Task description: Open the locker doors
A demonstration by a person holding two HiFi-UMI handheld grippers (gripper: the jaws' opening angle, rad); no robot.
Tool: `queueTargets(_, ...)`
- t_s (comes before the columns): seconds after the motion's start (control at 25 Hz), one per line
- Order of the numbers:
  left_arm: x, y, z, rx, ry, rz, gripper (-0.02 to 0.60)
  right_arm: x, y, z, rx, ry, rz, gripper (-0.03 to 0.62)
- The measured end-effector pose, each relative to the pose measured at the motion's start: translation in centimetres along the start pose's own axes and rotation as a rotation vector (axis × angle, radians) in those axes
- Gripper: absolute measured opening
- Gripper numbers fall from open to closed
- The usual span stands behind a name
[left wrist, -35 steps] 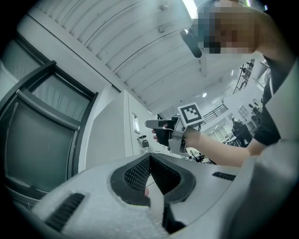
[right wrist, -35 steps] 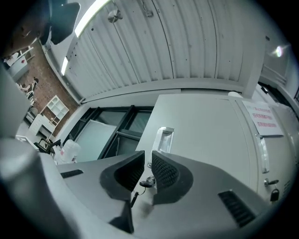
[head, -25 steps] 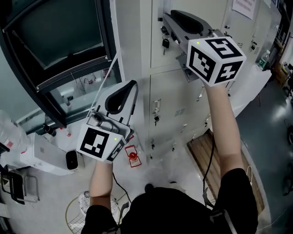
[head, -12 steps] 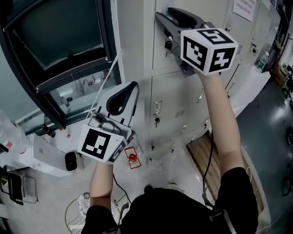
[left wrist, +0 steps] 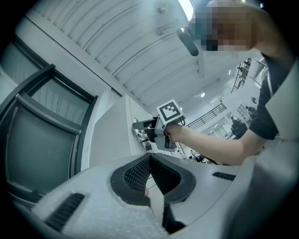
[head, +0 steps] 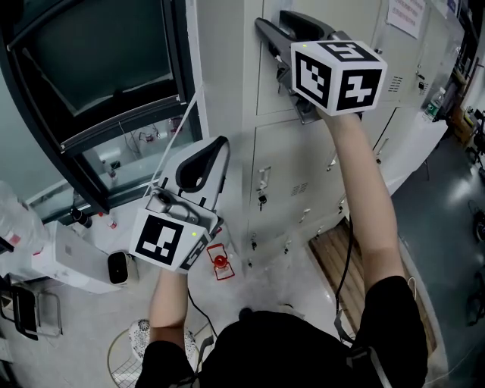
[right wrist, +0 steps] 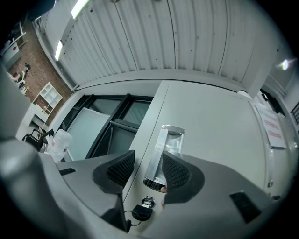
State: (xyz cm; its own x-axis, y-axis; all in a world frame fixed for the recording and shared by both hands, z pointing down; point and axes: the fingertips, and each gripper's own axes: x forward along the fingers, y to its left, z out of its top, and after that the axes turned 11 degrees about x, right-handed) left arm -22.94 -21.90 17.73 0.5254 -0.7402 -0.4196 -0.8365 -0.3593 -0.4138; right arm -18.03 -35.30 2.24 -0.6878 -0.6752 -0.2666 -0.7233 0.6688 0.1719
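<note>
My right gripper is raised against the upper grey locker door, which is closed. In the right gripper view its jaws straddle the door's chrome handle and are opening. The left pad stands clear of the handle and the right pad lies close beside it. A key sits in the lock just under the handle. My left gripper hangs lower, beside the lockers, shut with nothing in it. The lower locker door is also closed, with a key hanging from it.
A dark-framed window stands left of the lockers. On the floor are a white machine, a red object, a wire bin and a wooden pallet. More lockers run off to the right.
My right gripper has shifted left and up along the upper locker door, closer to its handle. The left gripper has stayed in place.
</note>
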Motion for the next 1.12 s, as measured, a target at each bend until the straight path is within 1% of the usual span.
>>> queueTargets(0.28,-0.8,0.4,0.0,-0.002,0.003,0.010,0.015,0.1,0.1,-0.2,0.012,0.005,-0.019,0.175)
queueTargets(0.48,-1.0,0.2,0.1,-0.001,0.001,0.012,0.015,-0.7,0.2,0.0,0.001,0.001,-0.030,0.175)
queueTargets(0.76,-0.9,-0.5,0.4,-0.007,-0.003,-0.002,0.015,-2.0,0.3,0.5,-0.031,-0.012,-0.059,0.173)
queueTargets(1.12,-0.6,-1.3,0.7,-0.013,-0.012,-0.022,0.015,-3.7,0.1,1.2,-0.048,-0.041,-0.089,0.155)
